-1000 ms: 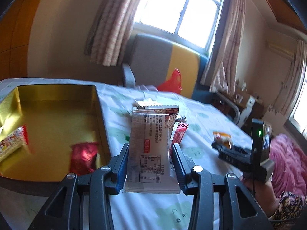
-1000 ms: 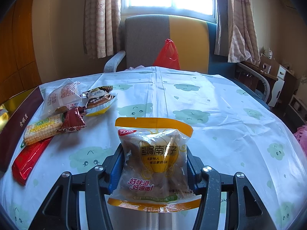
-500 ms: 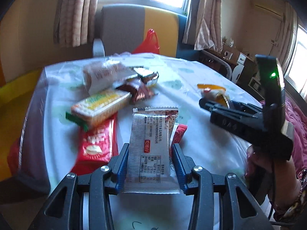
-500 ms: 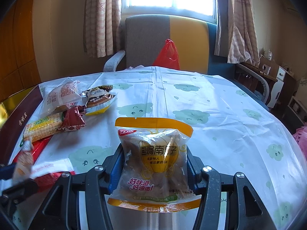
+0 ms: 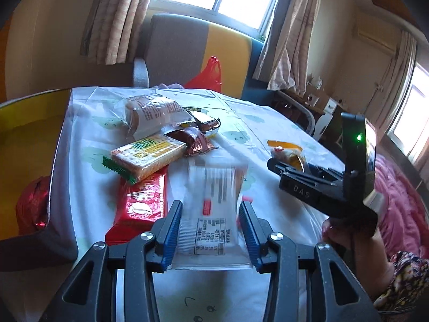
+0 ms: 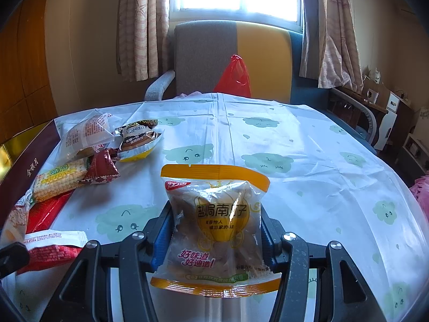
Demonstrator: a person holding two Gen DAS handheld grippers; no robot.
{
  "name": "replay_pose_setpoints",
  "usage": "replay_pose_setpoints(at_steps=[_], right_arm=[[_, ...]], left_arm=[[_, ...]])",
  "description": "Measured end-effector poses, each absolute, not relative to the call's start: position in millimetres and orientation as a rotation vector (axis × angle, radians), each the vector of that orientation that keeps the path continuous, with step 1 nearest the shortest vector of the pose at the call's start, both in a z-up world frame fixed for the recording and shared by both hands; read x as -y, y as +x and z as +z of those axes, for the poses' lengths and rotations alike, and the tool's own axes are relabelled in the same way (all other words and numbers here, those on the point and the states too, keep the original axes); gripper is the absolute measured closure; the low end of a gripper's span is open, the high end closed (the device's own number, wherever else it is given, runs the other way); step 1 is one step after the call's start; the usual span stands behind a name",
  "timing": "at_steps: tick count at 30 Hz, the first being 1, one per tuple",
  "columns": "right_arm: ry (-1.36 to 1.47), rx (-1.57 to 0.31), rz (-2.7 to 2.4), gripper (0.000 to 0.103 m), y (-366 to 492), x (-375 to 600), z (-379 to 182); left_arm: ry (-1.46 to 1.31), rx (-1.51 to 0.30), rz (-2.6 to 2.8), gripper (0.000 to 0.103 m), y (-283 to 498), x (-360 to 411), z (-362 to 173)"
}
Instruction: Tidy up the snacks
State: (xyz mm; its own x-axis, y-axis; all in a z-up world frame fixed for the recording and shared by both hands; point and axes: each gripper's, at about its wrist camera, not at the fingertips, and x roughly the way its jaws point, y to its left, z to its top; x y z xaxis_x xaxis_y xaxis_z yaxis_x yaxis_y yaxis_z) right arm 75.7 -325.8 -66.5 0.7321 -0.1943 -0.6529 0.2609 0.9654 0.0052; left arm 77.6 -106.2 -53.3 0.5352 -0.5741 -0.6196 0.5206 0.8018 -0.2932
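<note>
My left gripper (image 5: 211, 217) is shut on a white snack packet (image 5: 211, 228) with a printed label, held above the table beside the snack pile; the packet's far end is blurred. My right gripper (image 6: 214, 228) is shut on a clear bun packet with orange ends (image 6: 214, 222), held over the cloud-print tablecloth (image 6: 308, 166). The right gripper also shows in the left wrist view (image 5: 316, 185). The pile holds a yellow cracker pack (image 5: 147, 155), a long red packet (image 5: 142, 201), a brown triangular packet (image 5: 195, 142) and a clear bread packet (image 5: 152, 112). The gold box (image 5: 26, 139) lies at the left.
A red wrapped snack (image 5: 32, 209) lies in the gold box's near corner. A grey and yellow chair (image 6: 230, 59) with a red plastic bag (image 6: 236, 77) stands behind the table. A red and white packet (image 6: 51, 247) lies at the left in the right wrist view.
My left gripper swung right from over the gold box to the snack pile, still holding the white packet, which now looks shaken. The right gripper stayed still.
</note>
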Motion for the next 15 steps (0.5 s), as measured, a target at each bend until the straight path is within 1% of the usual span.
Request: replay_pose_setpoints(at_steps=[1, 2, 5, 9, 10, 11, 14, 15], right_arm=[[0.097, -0.707, -0.251, 0.046, 75.6, 325.5, -66.3], [0.095, -0.707, -0.251, 0.046, 75.6, 325.3, -66.3], [0.092, -0.705, -0.252, 0.046, 75.1, 324.0, -66.0], [0.090, -0.715, -0.251, 0.046, 76.7, 323.7, -67.0], [0.090, -0.714, -0.251, 0.046, 76.6, 323.8, -66.9], [0.092, -0.712, -0.250, 0.046, 76.4, 324.0, -66.6], [0.094, -0.714, -0.248, 0.046, 76.5, 324.5, -66.7], [0.095, -0.715, -0.248, 0.046, 76.7, 324.7, -66.6]], left_arm=[[-0.078, -0.766, -0.647, 0.061, 78.2, 105.1, -53.2], [-0.079, -0.769, -0.648, 0.068, 78.8, 104.7, -53.1], [-0.054, -0.762, -0.650, 0.075, 77.1, 105.9, -52.0], [-0.015, -0.783, -0.669, 0.075, 70.7, 111.6, -56.3], [0.001, -0.790, -0.665, 0.074, 68.7, 113.5, -57.9], [0.021, -0.787, -0.649, 0.068, 66.5, 114.6, -59.3], [0.051, -0.796, -0.613, 0.058, 65.4, 113.8, -64.4], [0.041, -0.812, -0.621, 0.058, 67.1, 113.0, -67.3]])
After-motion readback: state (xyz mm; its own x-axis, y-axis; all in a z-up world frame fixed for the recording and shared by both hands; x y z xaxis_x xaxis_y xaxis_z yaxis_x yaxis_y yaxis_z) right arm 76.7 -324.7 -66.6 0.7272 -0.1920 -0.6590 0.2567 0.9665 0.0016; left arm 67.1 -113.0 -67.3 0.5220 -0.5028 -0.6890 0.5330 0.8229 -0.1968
